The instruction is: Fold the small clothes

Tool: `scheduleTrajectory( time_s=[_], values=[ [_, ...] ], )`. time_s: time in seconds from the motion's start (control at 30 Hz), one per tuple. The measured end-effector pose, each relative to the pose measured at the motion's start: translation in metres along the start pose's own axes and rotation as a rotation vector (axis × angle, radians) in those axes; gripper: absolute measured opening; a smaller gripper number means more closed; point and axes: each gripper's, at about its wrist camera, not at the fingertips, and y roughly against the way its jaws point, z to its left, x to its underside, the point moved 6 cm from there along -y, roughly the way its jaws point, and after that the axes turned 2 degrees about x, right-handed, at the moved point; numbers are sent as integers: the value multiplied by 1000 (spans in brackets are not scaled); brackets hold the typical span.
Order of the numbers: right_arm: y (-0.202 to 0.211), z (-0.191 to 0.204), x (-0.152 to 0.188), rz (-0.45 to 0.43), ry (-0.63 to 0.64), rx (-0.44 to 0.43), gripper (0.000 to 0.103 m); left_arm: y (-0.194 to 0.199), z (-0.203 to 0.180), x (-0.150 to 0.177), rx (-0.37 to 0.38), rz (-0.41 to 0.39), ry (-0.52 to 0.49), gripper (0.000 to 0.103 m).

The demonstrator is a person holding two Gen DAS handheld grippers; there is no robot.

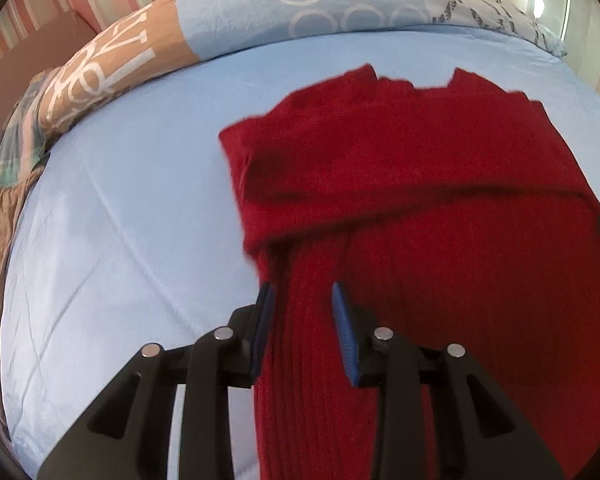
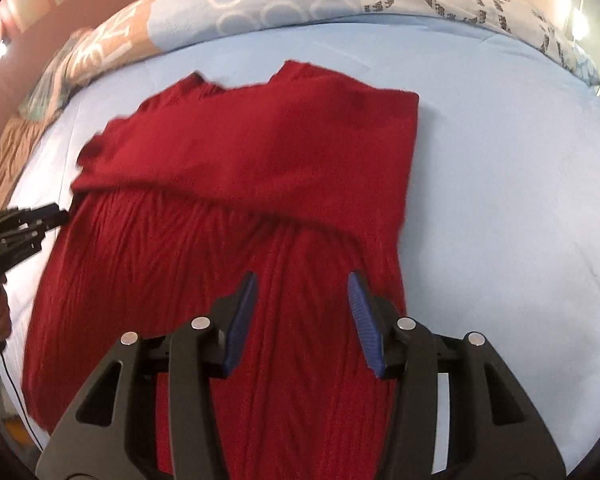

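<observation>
Left gripper (image 1: 303, 292) spread wide over red knit sweater's (image 1: 420, 200) ribbed 9 o'clock edge. Right gripper (image 2: 302, 280) also wide, above its near half. Sweater part-folded on light blue bedsheet (image 1: 132, 208); patterned duvet (image 1: 340, 4) at 12 o'clock.

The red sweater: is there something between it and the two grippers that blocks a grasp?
Nothing visible does. The red sweater lies on the blue sheet, and the open left gripper and right gripper are directly over its near end.
</observation>
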Motion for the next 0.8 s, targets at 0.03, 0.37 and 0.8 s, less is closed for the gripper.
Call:
scheduleTrajectory(
  time_s=[0.03, 0.37, 0.8],
  values=[
    [6, 0, 9, 9, 7, 9, 49, 6, -1, 8, 4, 2, 2, 32],
    [63, 3, 90, 22, -20, 52, 55, 58, -10, 88, 37, 39, 39, 32],
    [97, 7, 143, -104, -40, -8, 55, 98, 2, 180, 28, 12, 134, 32]
  ],
)
